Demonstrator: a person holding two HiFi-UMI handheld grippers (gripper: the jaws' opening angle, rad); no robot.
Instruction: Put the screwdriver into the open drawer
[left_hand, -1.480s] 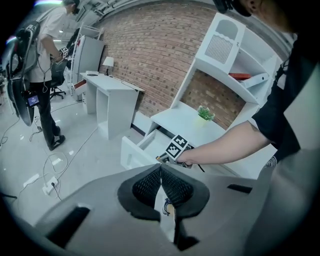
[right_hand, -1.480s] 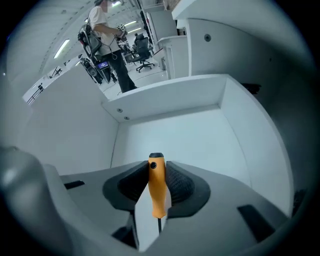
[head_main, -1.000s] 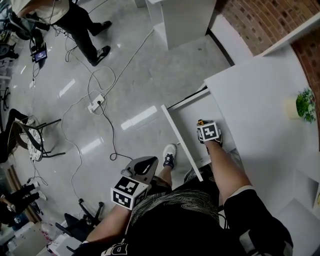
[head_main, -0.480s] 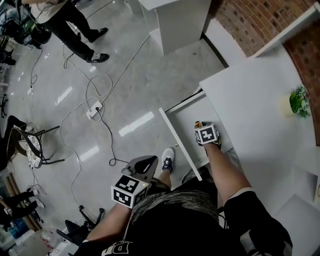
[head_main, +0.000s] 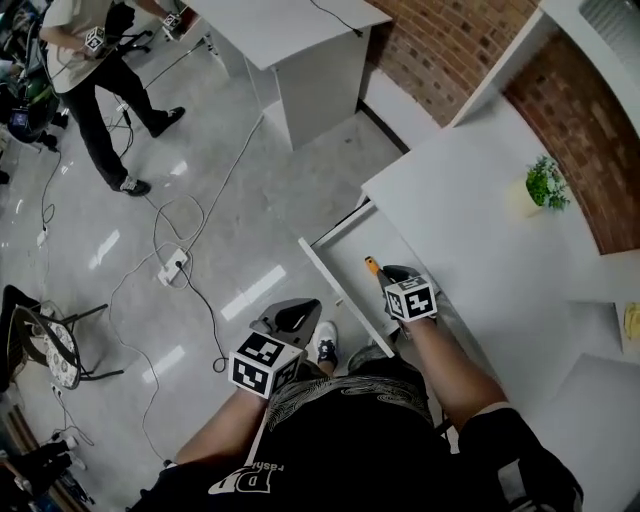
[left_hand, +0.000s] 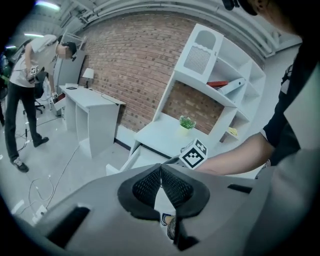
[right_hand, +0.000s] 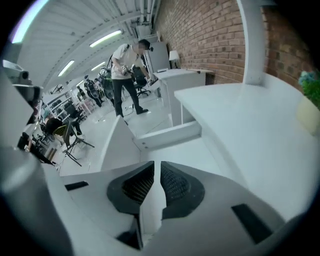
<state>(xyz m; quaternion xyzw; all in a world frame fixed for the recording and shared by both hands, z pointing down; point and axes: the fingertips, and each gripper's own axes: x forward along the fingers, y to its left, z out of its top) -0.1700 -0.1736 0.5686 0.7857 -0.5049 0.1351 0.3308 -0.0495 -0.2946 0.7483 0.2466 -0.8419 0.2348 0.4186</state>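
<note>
The white drawer (head_main: 335, 290) stands pulled out from under the desk. In it lies the screwdriver (head_main: 370, 265), of which only the orange handle shows, just past my right gripper's tip. My right gripper (head_main: 384, 271) hangs over the drawer, pointing steeply down. Its jaws are closing with a thin gap left, and in the right gripper view (right_hand: 156, 167) only the drawer floor (right_hand: 200, 155) shows between them. My left gripper (head_main: 298, 308) hovers left of the drawer over the floor, its pads meeting at the tips (left_hand: 160, 170) with nothing held.
The white desk top (head_main: 470, 220) carries a potted plant (head_main: 541, 185) near the brick wall. Cables and a power strip (head_main: 172, 265) lie on the grey floor. A person (head_main: 95, 60) stands far left by another white desk (head_main: 290, 30). A chair (head_main: 40, 340) is at left.
The right gripper has lifted away from the drawer floor, leaving the orange handle lying in the drawer. The left gripper has risen a little. The head view has swung toward the wall.
</note>
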